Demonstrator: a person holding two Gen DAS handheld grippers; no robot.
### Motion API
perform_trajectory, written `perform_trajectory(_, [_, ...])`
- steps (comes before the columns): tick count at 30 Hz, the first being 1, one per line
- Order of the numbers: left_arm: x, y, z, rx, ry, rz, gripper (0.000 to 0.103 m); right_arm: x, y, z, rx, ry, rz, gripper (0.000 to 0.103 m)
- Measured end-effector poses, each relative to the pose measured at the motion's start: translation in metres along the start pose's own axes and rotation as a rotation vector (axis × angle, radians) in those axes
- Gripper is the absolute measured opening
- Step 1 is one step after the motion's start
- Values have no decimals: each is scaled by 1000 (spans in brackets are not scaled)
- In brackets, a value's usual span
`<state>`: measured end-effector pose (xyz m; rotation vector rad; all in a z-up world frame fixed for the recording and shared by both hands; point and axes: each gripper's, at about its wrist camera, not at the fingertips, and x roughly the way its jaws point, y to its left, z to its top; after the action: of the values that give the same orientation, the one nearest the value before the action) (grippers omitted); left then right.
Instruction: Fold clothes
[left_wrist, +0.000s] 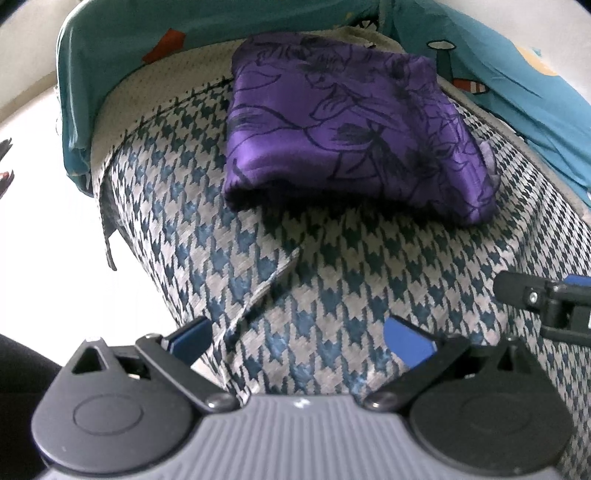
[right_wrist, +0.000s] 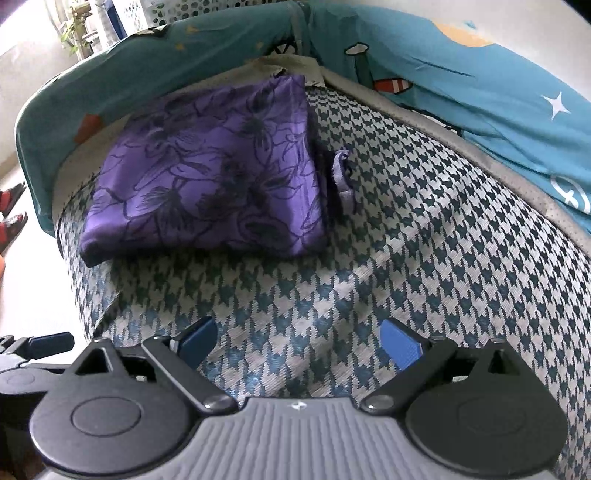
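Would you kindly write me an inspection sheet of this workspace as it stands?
Surface: houndstooth cover, lying mostly flat.
Job's things: purple floral garment, folded into a rough rectangle, a lilac strap poking out at its right edge.
Clutter: nothing seen.
Grippers: left tongs open, empty, over the cover; right tongs likewise.
Cables: nothing seen.
Surroundings: teal cartoon-print sheet behind; red sandals on the floor at left; white perforated basket far back.
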<state>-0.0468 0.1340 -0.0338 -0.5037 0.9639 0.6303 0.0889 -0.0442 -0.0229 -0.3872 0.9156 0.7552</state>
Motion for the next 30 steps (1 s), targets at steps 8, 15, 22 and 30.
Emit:
perform_trajectory(8, [2,-5,-1,3,30,3,103,2,-3,4,-5,7,-2,96])
perform_trajectory(15, [4,-8,-1,9,32,22,103,6,-1,6,-17,14,5,96])
perform_trajectory(22, [6,-7,0,7,37,28,103,10,1,8,-31,22,14,96])
perform_trajectory(30, [6,-5,1,1,36,34,103,13,2,9,-35,28,17,96])
